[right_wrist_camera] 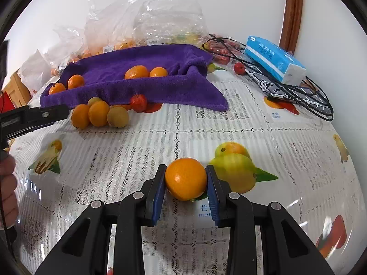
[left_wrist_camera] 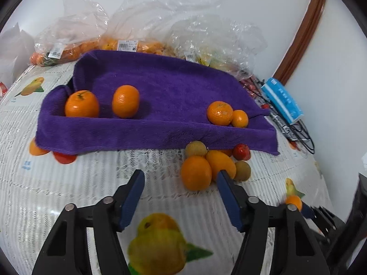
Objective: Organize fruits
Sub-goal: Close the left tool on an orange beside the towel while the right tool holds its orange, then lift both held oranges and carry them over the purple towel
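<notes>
A purple towel (left_wrist_camera: 165,91) lies on the table with several oranges on it, such as one at its left (left_wrist_camera: 81,103) and one at its right (left_wrist_camera: 219,113). In front of the towel sits a loose cluster: two oranges (left_wrist_camera: 196,173), two tan round fruits (left_wrist_camera: 242,170) and a small red fruit (left_wrist_camera: 240,151). My left gripper (left_wrist_camera: 180,177) is open, just short of that cluster. My right gripper (right_wrist_camera: 186,178) is shut on an orange (right_wrist_camera: 185,178) just above the tablecloth. The cluster (right_wrist_camera: 98,113) and the left gripper (right_wrist_camera: 34,116) show in the right wrist view.
Clear plastic bags of fruit (left_wrist_camera: 128,43) stand behind the towel. A blue tissue pack (right_wrist_camera: 275,60), black cables (right_wrist_camera: 305,96) and a folded umbrella lie at the right. The tablecloth (right_wrist_camera: 160,137) has printed fruit pictures. A wall rises behind.
</notes>
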